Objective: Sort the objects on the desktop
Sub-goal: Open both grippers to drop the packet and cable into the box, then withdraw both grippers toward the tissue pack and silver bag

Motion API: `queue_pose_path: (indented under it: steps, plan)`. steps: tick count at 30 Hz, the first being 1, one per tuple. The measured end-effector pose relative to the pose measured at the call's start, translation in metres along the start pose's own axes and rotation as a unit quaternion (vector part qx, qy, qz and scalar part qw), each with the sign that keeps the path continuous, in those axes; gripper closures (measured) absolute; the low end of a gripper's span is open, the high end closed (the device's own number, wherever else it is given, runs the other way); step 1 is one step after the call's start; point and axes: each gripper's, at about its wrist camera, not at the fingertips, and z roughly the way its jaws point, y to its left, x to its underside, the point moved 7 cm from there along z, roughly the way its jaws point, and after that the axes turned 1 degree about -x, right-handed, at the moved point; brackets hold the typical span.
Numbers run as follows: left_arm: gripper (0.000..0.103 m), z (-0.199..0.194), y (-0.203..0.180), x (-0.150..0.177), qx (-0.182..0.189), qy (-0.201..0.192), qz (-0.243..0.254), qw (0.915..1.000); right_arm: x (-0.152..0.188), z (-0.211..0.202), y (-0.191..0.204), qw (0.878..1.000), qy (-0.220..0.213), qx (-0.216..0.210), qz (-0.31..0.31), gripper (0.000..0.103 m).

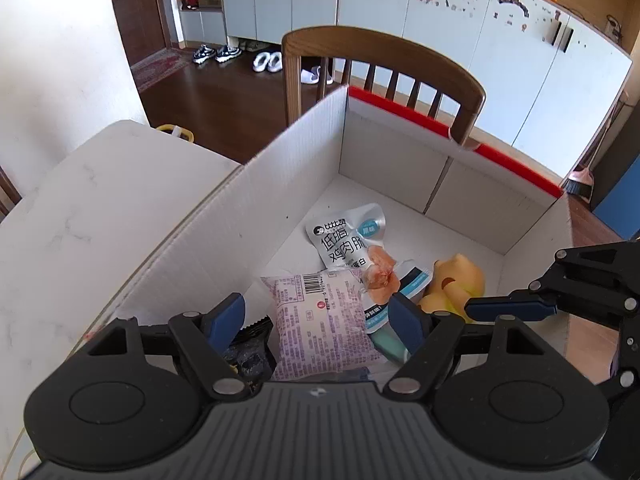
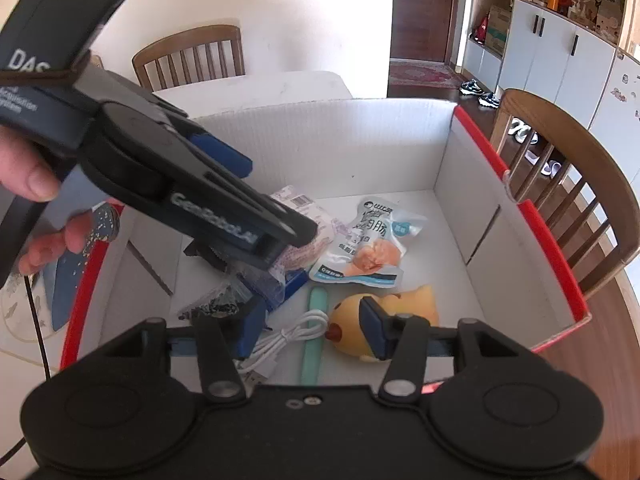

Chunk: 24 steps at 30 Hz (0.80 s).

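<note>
Right wrist view: cardboard box (image 2: 400, 140) holds rubber duck (image 2: 404, 304), white cable (image 2: 288, 334), snack packets (image 2: 368, 240), perhaps more underneath; both grippers (image 2: 316, 330) gape, empty.

Inside the white cardboard box (image 2: 360, 148) lay a pink snack packet (image 1: 320, 320), chicken sausage pouch (image 2: 368, 244), yellow rubber duck (image 2: 404, 308), white cable (image 2: 280, 340) and mint-green stick (image 2: 314, 336).

The left gripper (image 1: 316, 320) is showing a ribbed grey top, black linkage arms with silver pivot pins and dark blue pads (image 1: 404, 322). Its side is carrying white "GenRobot.AI" lettering. The right gripper (image 2: 314, 330) is showing matching black arms, silver pins and blue pads (image 2: 374, 330).
</note>
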Motion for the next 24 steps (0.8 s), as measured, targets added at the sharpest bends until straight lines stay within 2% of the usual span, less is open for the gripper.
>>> queue_pose_path:
  steps: [14,24]
  plan:
    - [0.025,-0.069,0.006,0.010,-0.008,-0.077,-0.030,0.9965,-0.005,-0.030,-0.003,1.000,-0.023,0.002,0.022,0.050]
    - [0.025,-0.118,0.015,0.033,-0.014,-0.128,-0.055,0.9901,-0.008,-0.040,0.017,0.999,-0.028,0.001,0.020,0.050]
